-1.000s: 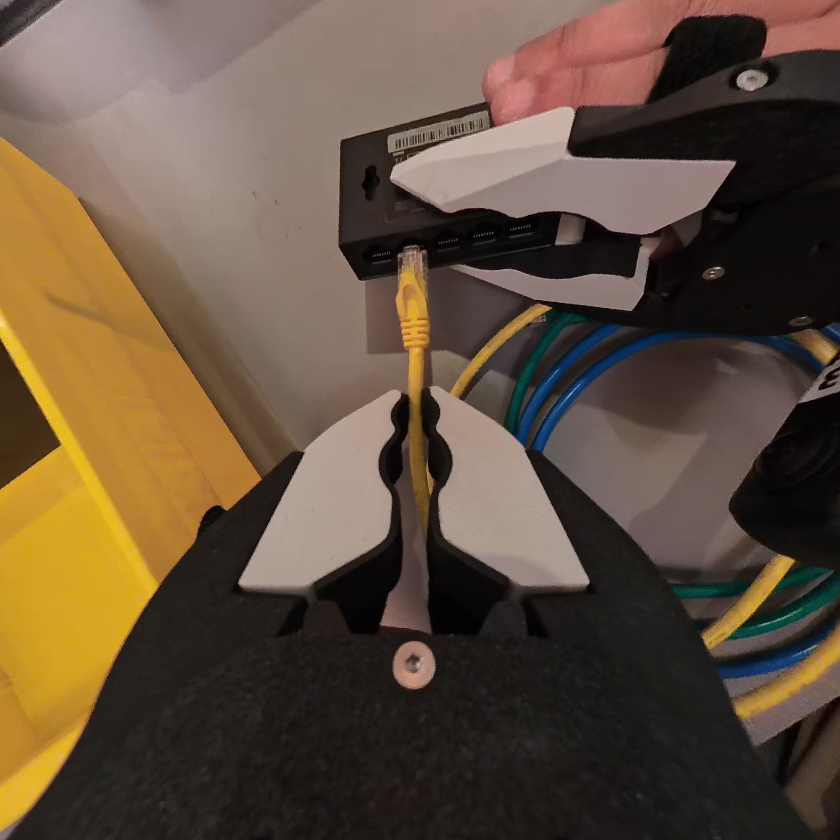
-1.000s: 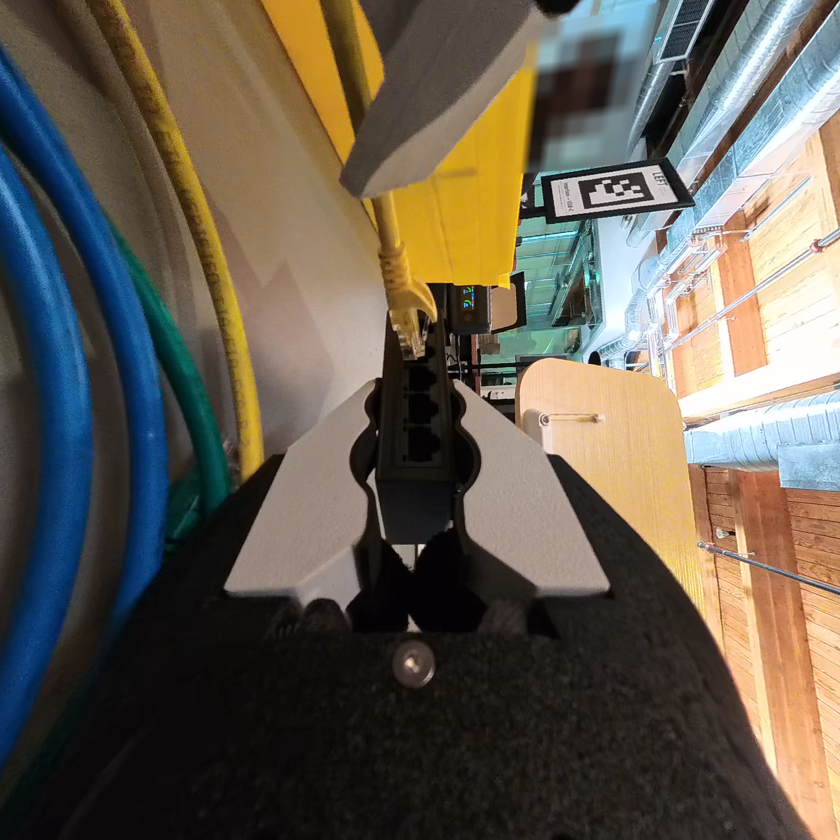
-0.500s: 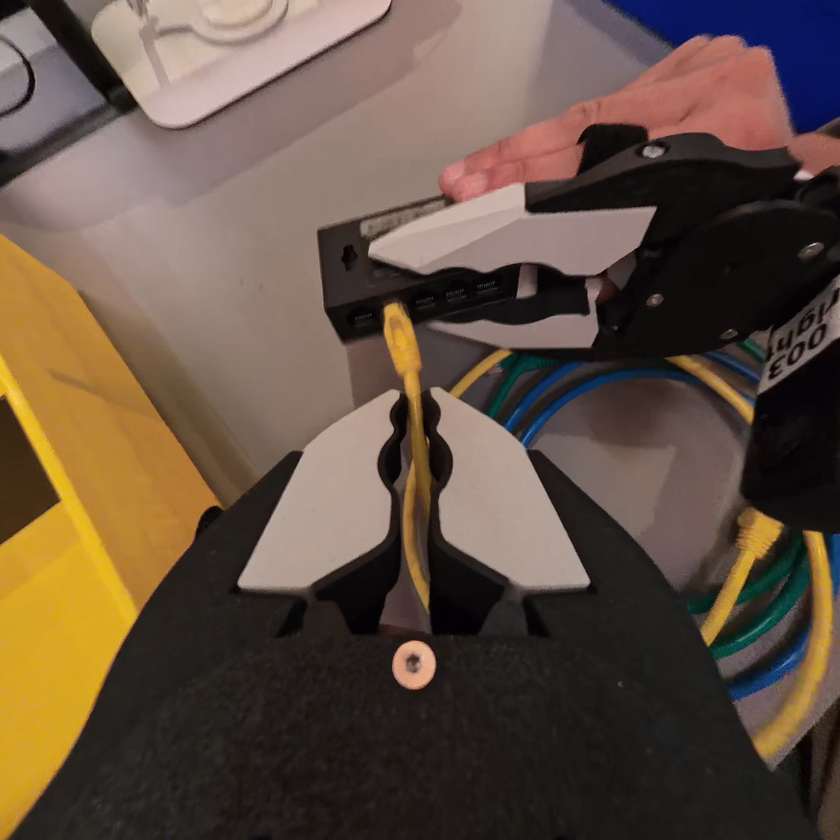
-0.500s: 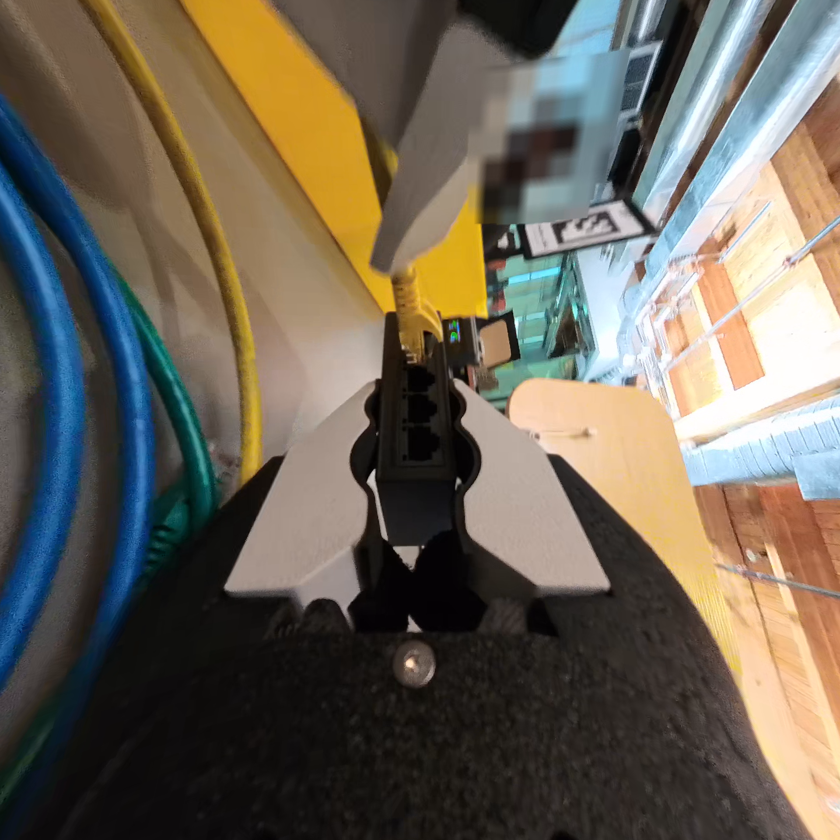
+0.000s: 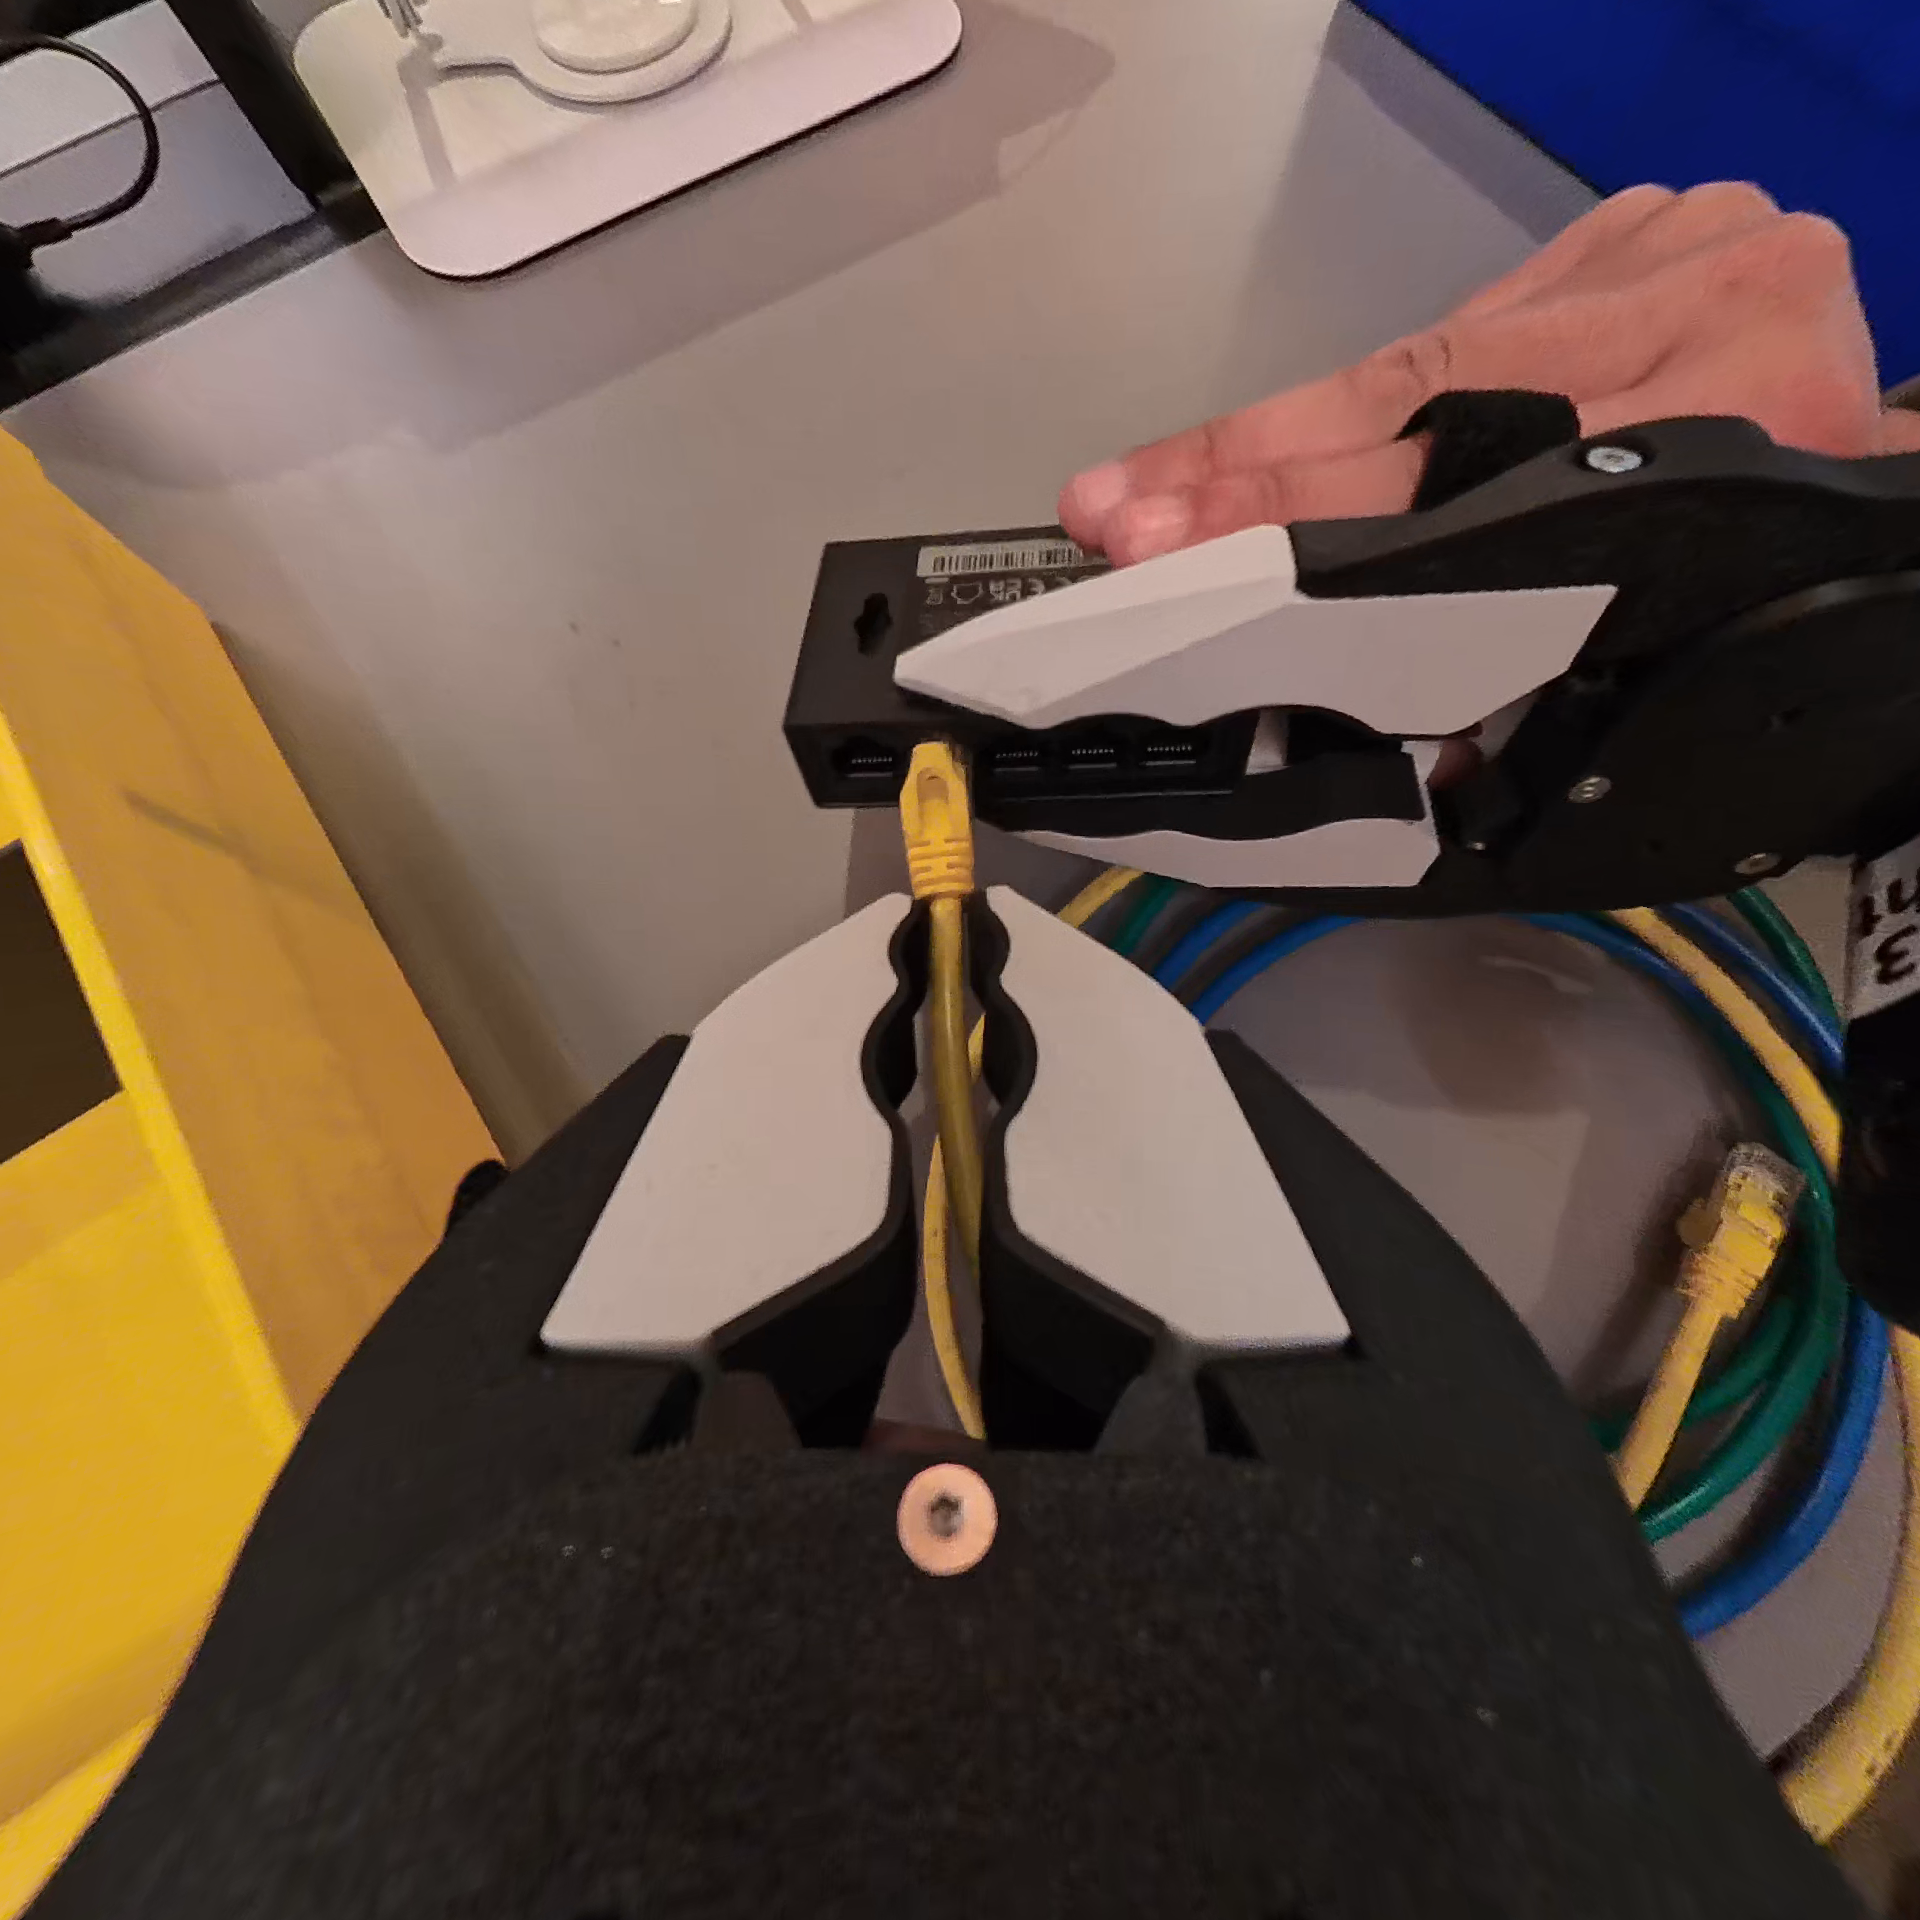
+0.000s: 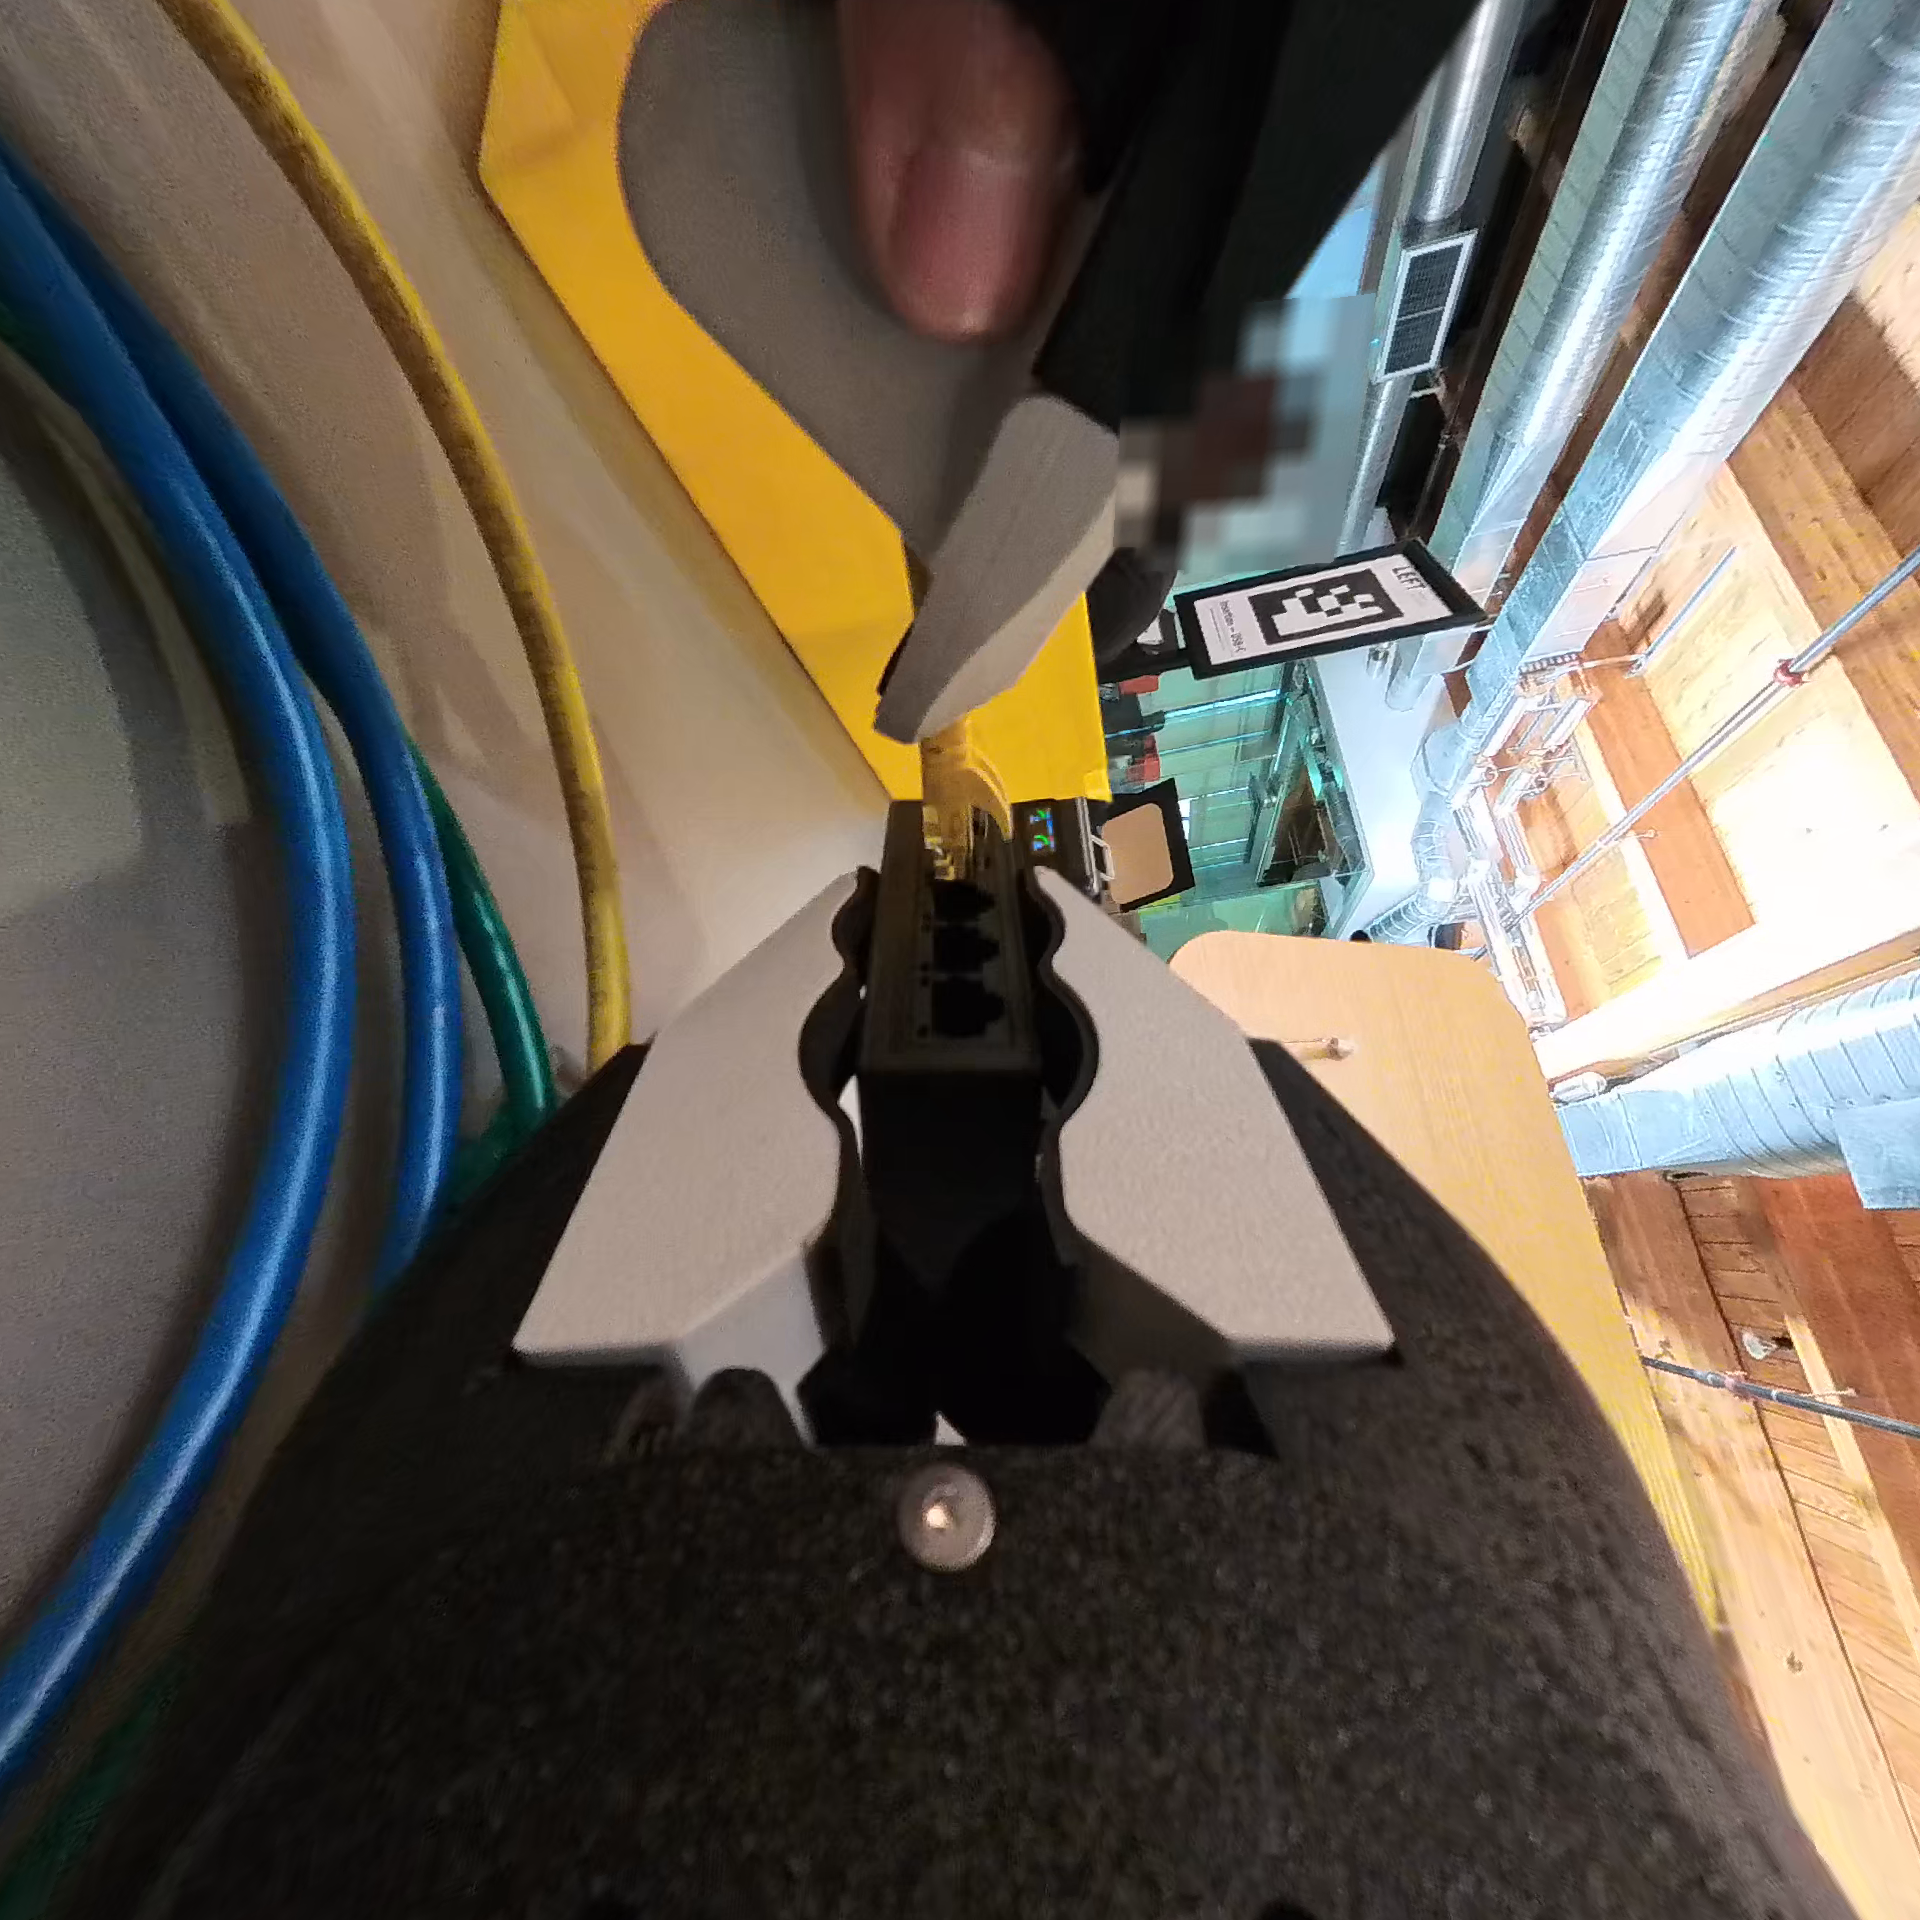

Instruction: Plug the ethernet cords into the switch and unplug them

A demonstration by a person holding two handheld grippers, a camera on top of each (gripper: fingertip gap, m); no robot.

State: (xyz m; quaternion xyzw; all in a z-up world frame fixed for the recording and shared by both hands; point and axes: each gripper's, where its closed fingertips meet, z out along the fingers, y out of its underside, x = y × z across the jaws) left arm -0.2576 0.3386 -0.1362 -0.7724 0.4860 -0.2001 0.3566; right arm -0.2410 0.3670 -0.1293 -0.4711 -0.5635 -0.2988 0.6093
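A black switch [image 5: 883, 665] is held off the grey table by my right gripper [image 6: 948, 883], which is shut on its right end, one finger above and one below. The switch also shows in the right wrist view [image 6: 951, 1101]. A yellow ethernet plug [image 5: 938, 831] sits in the second port from the left. Its yellow cord [image 5: 958, 1122] runs back between the jaws of my left gripper [image 5: 948, 914]. Those jaws stand slightly apart, with a gap on both sides of the cord. The other ports in view are empty.
A yellow bin [image 5: 156, 1039] stands at the left. Coiled blue, green and yellow cords [image 5: 1808, 1351] lie at the right under the right gripper, with a loose yellow plug [image 5: 1745, 1205]. A white pad [image 5: 623, 135] lies at the back. A hand [image 5: 1558, 343] rests over the right gripper.
The yellow plug went from just outside the port into the port. My left gripper's jaws, shut tight on the cord before, have eased apart. The right gripper kept its hold on the switch.
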